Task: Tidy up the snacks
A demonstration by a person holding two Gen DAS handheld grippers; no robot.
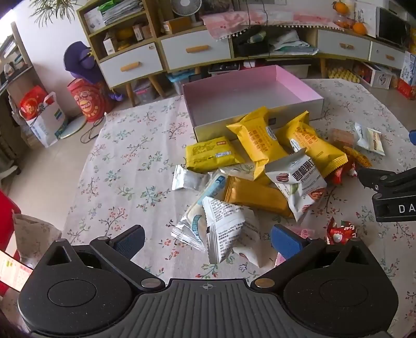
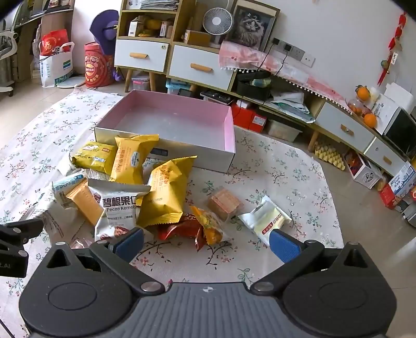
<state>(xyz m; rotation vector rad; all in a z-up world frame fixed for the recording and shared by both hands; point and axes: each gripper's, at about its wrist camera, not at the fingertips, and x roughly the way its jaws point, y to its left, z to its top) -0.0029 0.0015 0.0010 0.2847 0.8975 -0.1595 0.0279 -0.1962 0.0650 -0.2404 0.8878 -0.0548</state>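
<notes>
Left claw [image 1: 208, 241] over half-buried, perhaps white, packet [image 1: 228, 234]

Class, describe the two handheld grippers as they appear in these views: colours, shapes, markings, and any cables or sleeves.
Both are matte black. The left gripper and right gripper each have a ribbed grey centre plate with a small crosshair mark, two rounded disc-shaped housings, silver pivot rivets, and angled arms ending in blue textured pads. White letters "DA" show on the right gripper's side in the left view. No cables or sleeves are visible.

A: Pale tiled floor [image 2: 364, 208] out at three o'clock, daylight all over it!

B: And at twelve, the long wood-framed cabinet with white drawers [image 2: 200, 67], small white fan [image 2: 218, 21] on top, plain white wall [image 2: 338, 39] behind.
</notes>
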